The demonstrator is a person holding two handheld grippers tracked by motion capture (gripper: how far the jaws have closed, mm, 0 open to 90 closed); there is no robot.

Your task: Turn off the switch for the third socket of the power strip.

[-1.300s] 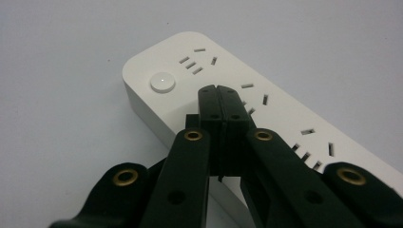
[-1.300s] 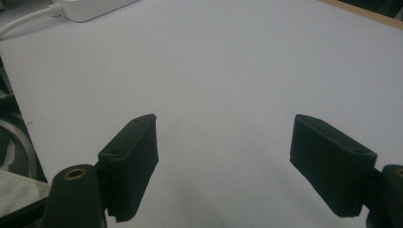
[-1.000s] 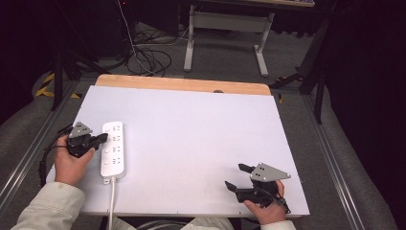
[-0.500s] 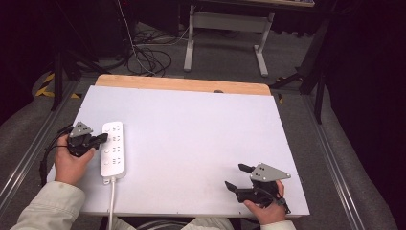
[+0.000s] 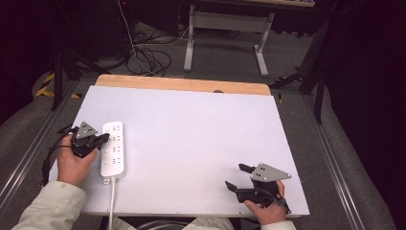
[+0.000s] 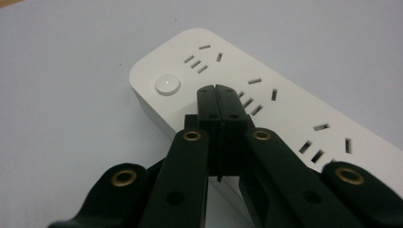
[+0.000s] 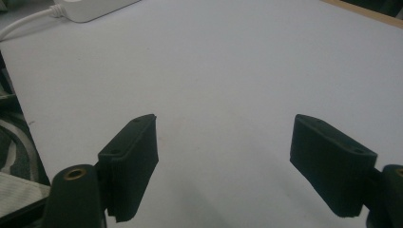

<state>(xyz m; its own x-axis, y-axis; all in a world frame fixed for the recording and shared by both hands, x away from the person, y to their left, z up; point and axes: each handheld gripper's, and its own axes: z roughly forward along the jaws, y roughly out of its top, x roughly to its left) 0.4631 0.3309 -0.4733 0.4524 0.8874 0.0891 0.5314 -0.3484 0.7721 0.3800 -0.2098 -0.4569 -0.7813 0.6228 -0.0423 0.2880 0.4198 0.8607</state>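
Note:
A white power strip (image 5: 113,149) lies at the left of the white table, its cord running off the near edge. My left gripper (image 5: 103,139) is shut, its tips resting on the strip's top. In the left gripper view the strip (image 6: 285,109) shows a round white button (image 6: 167,85) just left of the closed gripper (image 6: 219,90). My right gripper (image 5: 235,177) rests near the front right corner, open, with nothing between its fingers. The right gripper view shows its gripper (image 7: 223,142) spread wide over bare table, the strip's end and cord (image 7: 90,9) far off.
The white table top (image 5: 201,129) has a wooden strip (image 5: 182,84) along its far edge. Beyond it stand a metal frame's legs (image 5: 225,28) and loose cables (image 5: 148,52) on the floor. Metal rails (image 5: 335,158) run beside the table.

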